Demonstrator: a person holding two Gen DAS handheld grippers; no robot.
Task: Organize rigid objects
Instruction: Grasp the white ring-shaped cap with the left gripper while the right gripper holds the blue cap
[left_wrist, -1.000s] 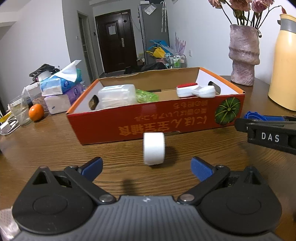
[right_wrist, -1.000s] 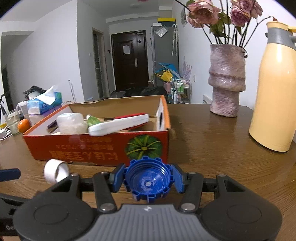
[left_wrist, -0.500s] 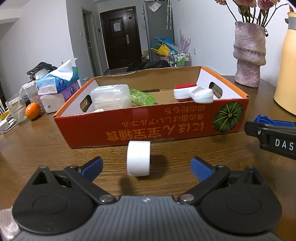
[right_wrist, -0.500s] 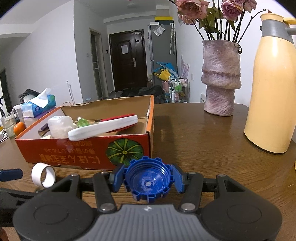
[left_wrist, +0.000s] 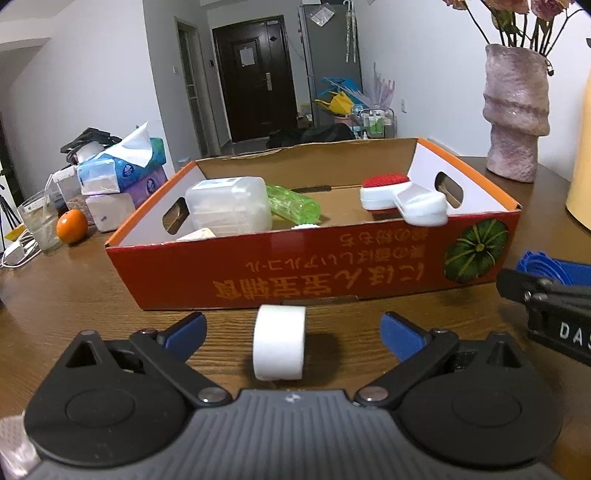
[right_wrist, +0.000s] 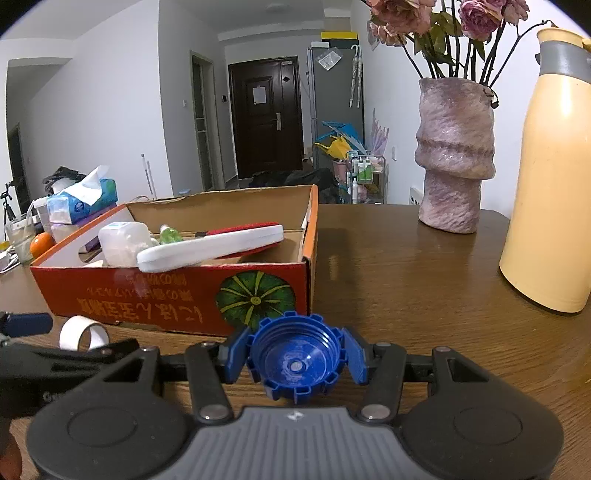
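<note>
The white roll of tape (left_wrist: 279, 341) stands on edge on the wooden surface (left_wrist: 92, 295) at twelve o'clock between the left gripper's (left_wrist: 291, 330) wide-apart jaws — untouched, nearer this hand. The right gripper (right_wrist: 294, 354) is clamped on the blue ribbed plastic cap (right_wrist: 294, 360).

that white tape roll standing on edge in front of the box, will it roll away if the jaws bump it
Probably. The white tape roll stands on its curved rim on the smooth wooden table, so a nudge could roll or topple it. It looks hollow and light, so likely easy to lift.
</note>
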